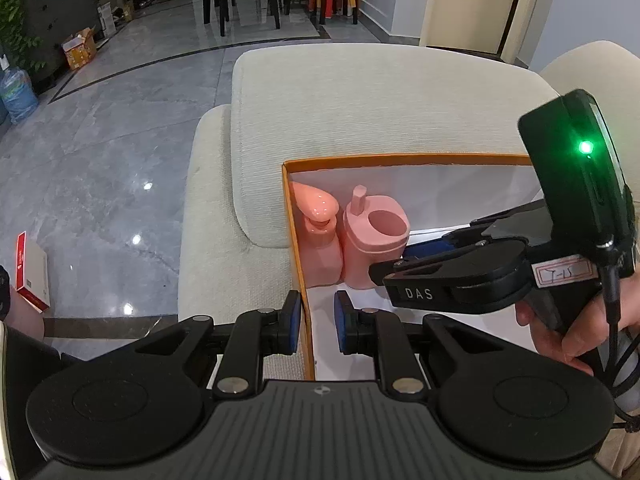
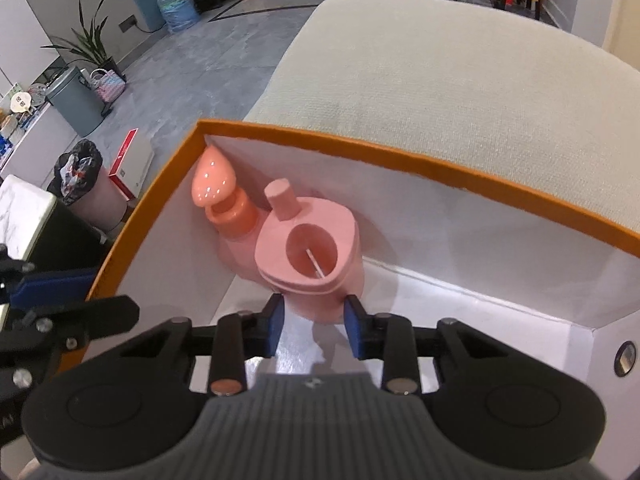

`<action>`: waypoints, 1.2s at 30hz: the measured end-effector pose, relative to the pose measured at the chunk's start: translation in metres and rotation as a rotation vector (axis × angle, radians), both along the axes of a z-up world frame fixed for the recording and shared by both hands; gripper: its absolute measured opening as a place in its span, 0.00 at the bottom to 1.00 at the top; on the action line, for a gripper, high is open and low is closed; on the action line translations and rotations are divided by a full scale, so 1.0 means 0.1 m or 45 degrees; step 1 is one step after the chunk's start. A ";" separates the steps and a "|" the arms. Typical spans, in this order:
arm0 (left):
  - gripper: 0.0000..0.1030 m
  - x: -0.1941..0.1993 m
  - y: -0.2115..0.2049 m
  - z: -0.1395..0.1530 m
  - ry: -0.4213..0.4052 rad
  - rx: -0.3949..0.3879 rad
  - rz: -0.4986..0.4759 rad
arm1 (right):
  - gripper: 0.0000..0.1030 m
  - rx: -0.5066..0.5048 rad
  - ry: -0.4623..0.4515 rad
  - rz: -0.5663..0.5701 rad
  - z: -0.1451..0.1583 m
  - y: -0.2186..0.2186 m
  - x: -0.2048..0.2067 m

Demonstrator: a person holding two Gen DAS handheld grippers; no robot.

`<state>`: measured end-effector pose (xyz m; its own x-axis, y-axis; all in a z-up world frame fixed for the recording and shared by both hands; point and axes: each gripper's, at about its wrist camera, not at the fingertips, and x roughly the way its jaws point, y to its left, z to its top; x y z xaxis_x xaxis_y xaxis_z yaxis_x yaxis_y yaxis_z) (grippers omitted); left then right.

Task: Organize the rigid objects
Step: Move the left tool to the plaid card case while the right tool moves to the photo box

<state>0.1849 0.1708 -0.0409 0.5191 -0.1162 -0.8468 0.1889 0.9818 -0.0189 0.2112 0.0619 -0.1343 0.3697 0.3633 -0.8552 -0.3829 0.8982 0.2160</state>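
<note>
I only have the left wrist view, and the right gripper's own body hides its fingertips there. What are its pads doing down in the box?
Observer: The right gripper has its pads against both sides of the pink holder, low on its body; it looks gripped.
Operator: Is the holder empty inside?
Observer: No, a thin white stick lies in its round opening.
Operator: Anything on the right-hand wall of the orange box? The gripper blocks it for me.
Observer: A small round metal fitting is set into that wall.
</note>
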 end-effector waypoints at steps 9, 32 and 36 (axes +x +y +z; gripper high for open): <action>0.18 -0.10 0.01 0.17 -0.086 -0.002 0.075 | 0.33 0.019 -0.045 0.013 0.28 -0.30 -0.24; 0.21 -0.59 -2.35 0.30 -0.197 -0.044 -0.713 | 0.45 -0.022 -0.068 -0.699 0.53 -3.17 -1.39; 0.24 -0.53 -2.69 0.14 -0.154 0.013 -0.778 | 0.46 0.057 0.024 -0.819 0.33 -3.50 -1.46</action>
